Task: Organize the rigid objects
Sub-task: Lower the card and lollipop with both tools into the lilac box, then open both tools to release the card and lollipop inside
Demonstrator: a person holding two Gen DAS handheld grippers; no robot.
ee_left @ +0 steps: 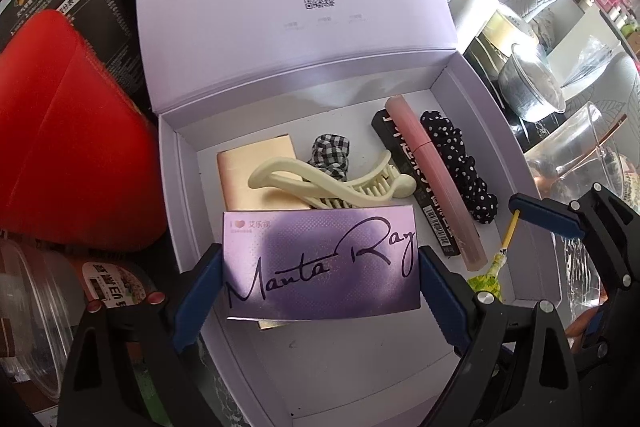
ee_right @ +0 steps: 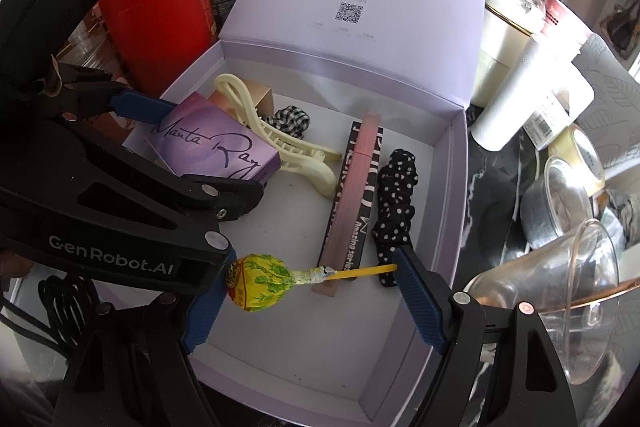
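One open lavender box point(ee_left: 472, 99) fills mid-frame, holding two scrunchies, checked point(ee_left: 330, 151) and dotted point(ee_left: 460, 167), one cream clip point(ee_left: 320, 187), one pink tube point(ee_left: 432, 183) on one black carton point(ee_left: 412, 183), and one gold box point(ee_left: 260, 175).

The left gripper point(ee_left: 320, 263), low centre, has its jaws set wide, clamped on the ends of one purple box point(ee_left: 320, 263) above the gold box.

The right gripper point(ee_right: 308, 291), jaws wide, pinches one lollipop point(ee_right: 256, 281) lengthwise, candy head against one blue pad, stick tip against the other, low over the lavender box floor.
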